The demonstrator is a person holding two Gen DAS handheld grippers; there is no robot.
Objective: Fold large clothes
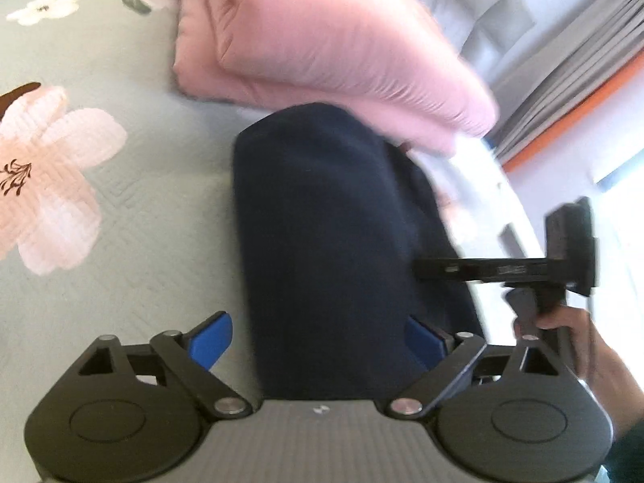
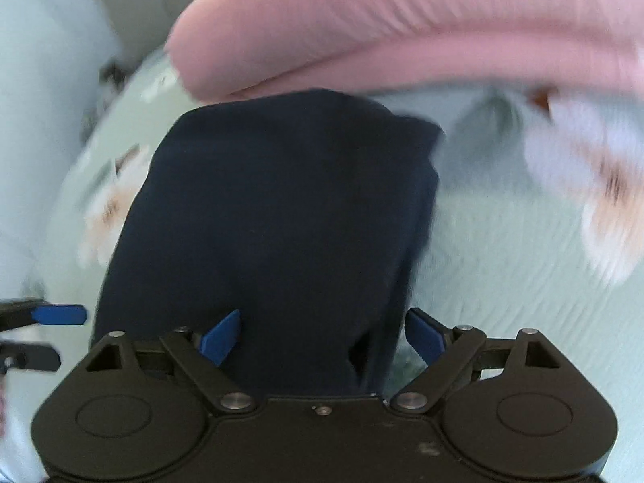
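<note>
Navy garment (image 1: 334, 241) between spread left tool (image 1: 318, 340) fingers, on floral bedspread (image 1: 120, 201)

Bright, soft daylight in both views, coming from the window (image 1: 620, 169) at the right edge, overexposed to plain white. Strong motion blur on the pink pillow (image 2: 402, 28) and the flowered bedspread (image 2: 523, 241); dark garment (image 1: 330, 249) almost without detail. Heavy fisheye bending and dark corners. Only faint shadows.
</note>
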